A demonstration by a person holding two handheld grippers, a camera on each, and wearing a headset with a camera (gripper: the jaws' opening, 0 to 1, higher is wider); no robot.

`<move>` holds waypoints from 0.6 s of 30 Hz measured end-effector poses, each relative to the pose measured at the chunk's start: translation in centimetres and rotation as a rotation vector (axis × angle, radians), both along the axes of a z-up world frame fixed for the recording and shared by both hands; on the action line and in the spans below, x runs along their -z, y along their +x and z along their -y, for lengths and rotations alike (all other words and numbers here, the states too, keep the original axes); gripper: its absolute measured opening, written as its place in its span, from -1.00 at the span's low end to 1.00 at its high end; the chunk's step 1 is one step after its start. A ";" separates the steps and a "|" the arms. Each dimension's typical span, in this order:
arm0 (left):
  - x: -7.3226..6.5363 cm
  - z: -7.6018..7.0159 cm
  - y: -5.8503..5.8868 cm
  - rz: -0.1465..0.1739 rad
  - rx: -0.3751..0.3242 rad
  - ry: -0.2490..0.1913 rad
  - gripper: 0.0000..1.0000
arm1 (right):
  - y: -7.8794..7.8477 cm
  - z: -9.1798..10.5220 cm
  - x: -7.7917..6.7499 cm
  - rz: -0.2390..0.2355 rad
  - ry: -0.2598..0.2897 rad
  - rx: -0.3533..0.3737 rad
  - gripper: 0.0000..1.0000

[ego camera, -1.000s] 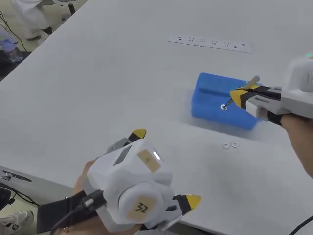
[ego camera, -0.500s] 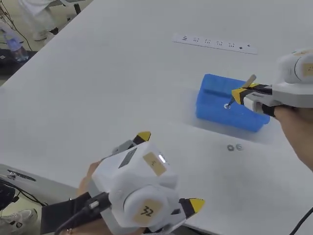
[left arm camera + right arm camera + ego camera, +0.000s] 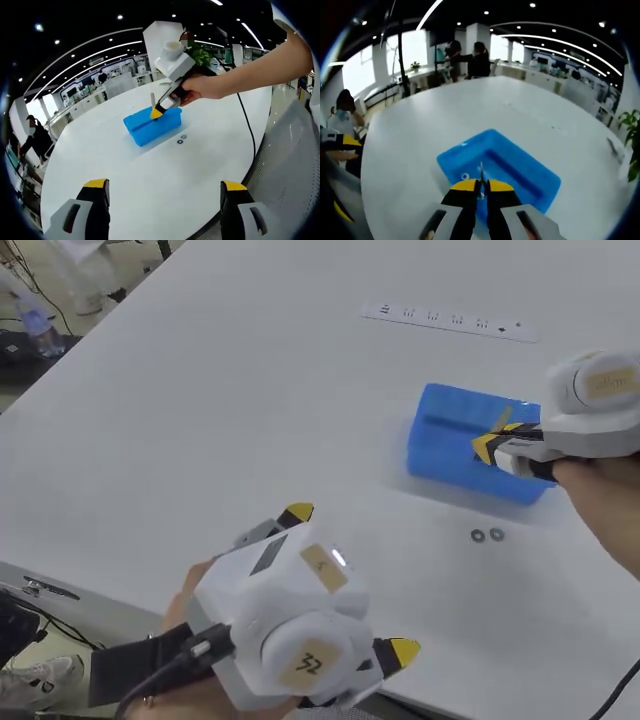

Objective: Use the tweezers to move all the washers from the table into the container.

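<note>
A broad white counter [image 3: 250, 390] carries a washer-sorting job that looks partly done. The blue container [image 3: 440, 465] stands toward the far right of the counter. The left gripper [image 3: 348, 581] hangs low at the near edge, well apart from the work, its jaws spread wide with nothing between them. The right gripper [image 3: 490, 447] is poised over the container, its jaws pinched almost together on the tweezers [image 3: 481, 172], whose thin tips point down into the blue tray.

In the right gripper view, one washer [image 3: 465, 176] lies on the container floor just beside the tweezer tips and to their left. The tips look bare, though they are too fine to be sure. Two more washers [image 3: 478, 535] lie side by side on the counter, near the container's front wall and outside it, below the right gripper in the head view.

At least one washer therefore appears delivered and two remain to be collected. Both sit close to the tweezers but clear of the jaws.
</note>
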State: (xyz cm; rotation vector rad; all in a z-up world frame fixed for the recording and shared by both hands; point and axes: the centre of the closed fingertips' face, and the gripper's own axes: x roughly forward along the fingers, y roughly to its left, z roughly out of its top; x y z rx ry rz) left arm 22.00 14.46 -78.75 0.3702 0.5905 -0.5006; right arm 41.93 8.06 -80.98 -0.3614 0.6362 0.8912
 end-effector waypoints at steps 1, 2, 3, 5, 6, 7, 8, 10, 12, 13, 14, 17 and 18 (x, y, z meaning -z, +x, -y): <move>0.0 0.0 0.0 0.001 0.001 0.000 0.87 | 0.0 -0.1 0.0 0.000 -0.004 -0.003 -0.94; 0.0 0.0 0.0 0.001 0.002 0.001 0.87 | 0.2 -0.1 -0.2 0.009 0.005 -0.003 -0.94; 0.0 0.0 0.0 0.000 0.002 0.002 0.87 | 0.3 -0.1 -0.1 0.006 0.003 -0.004 -0.94; 0.0 0.0 0.0 -0.002 0.003 0.004 0.87 | 0.4 0.0 -0.1 0.005 0.007 -0.002 -0.94; 0.0 0.0 0.0 -0.002 0.003 0.006 0.87 | 0.6 -0.1 0.0 0.002 0.018 0.002 -0.94; 0.1 0.0 0.0 -0.003 0.003 0.008 0.87 | 0.7 0.0 0.0 -0.002 0.027 0.009 -0.94; 0.1 0.0 0.0 -0.003 0.003 0.008 0.87 | 0.7 0.0 0.0 -0.005 0.038 0.019 -0.94; 0.1 0.0 0.0 -0.003 0.001 0.009 0.87 | 0.7 0.1 -0.1 -0.009 0.051 0.029 -0.94; 0.0 0.0 0.0 -0.002 -0.001 0.007 0.87 | 0.7 0.3 -0.1 -0.014 0.061 0.037 -0.94; 0.0 0.0 0.0 -0.002 -0.001 0.006 0.87 | 0.6 0.3 -0.2 -0.017 0.062 0.038 -0.94; 0.0 0.0 0.0 -0.001 -0.001 0.006 0.88 | 0.7 0.3 -0.1 -0.024 0.069 0.042 -0.94; -0.2 0.0 0.1 0.008 -0.001 0.003 0.87 | 0.8 0.5 -0.2 -0.042 0.086 0.057 -0.93; -0.1 0.0 0.0 0.004 -0.002 0.002 0.88 | 0.8 0.5 -0.3 -0.040 0.090 0.057 -0.93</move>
